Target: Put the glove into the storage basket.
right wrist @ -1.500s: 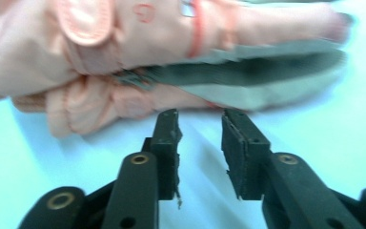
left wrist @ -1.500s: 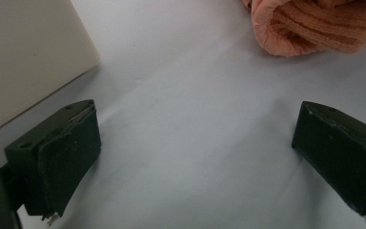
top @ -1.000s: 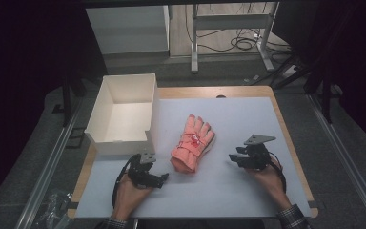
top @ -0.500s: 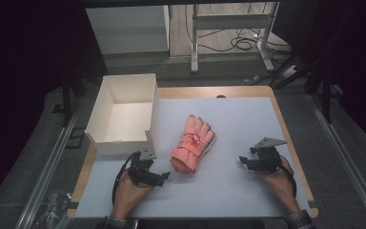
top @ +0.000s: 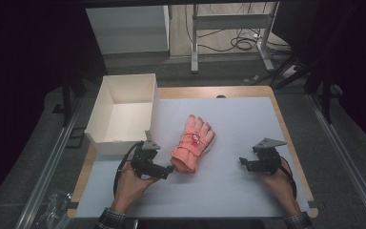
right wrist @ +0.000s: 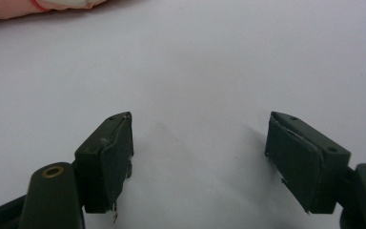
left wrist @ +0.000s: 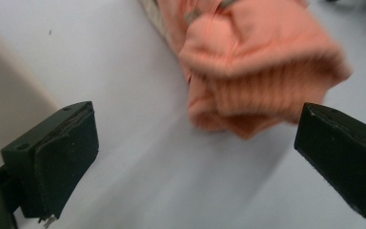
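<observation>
Closing my left gripper (top: 164,170), jaws spread, on the pink glove's (top: 193,141) cuff mid-desk (top: 248,119); right gripper (top: 246,162) waits spread. Next I judge: slide around cuff, pinch.

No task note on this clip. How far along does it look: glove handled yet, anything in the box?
Early stage. Done: nothing visible; the white box looks empty and the pink glove lies flat on the table mat. In hand: the left gripper, jaws wide open, sits right at the glove's cuff. The right gripper is open over bare mat. Left: probably gripping the glove and moving it, perhaps into the box.
</observation>
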Available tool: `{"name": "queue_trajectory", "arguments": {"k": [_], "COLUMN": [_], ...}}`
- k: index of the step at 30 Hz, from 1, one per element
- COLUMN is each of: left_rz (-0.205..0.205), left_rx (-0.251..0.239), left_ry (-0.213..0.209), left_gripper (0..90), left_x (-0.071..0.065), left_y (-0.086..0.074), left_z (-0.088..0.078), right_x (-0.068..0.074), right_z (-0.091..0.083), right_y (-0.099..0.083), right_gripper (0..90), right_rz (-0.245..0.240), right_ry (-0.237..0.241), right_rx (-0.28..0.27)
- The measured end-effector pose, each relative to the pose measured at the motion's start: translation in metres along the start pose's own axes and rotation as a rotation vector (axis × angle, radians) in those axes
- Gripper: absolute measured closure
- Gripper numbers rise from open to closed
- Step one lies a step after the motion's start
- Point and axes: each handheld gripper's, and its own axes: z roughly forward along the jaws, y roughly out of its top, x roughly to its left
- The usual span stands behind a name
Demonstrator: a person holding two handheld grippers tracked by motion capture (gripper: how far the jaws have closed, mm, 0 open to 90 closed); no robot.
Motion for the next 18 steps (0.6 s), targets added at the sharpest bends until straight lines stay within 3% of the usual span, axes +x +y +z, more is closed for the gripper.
{"name": "queue_trajectory", "arguments": {"k": [5,18], "left_rz": [0.006,0.024], "left_rx": [-0.004,0.029], "left_ry": [-0.005,-0.007], "left_gripper": [1.2,0.5], "left_x": [-0.003,-0.014], "left_y": [0.018,0.054], "left_z": [-0.001,0.022], "right_x": [0.000,0.000], "right_z": [0.000,0.000], "right_y": [0.000,0.000], "right_gripper": [24.7,24.4], "right_rz": [0.002,0.002], "right_ry": [0.002,0.002], "right_rx": [-0.002,-0.003]}}
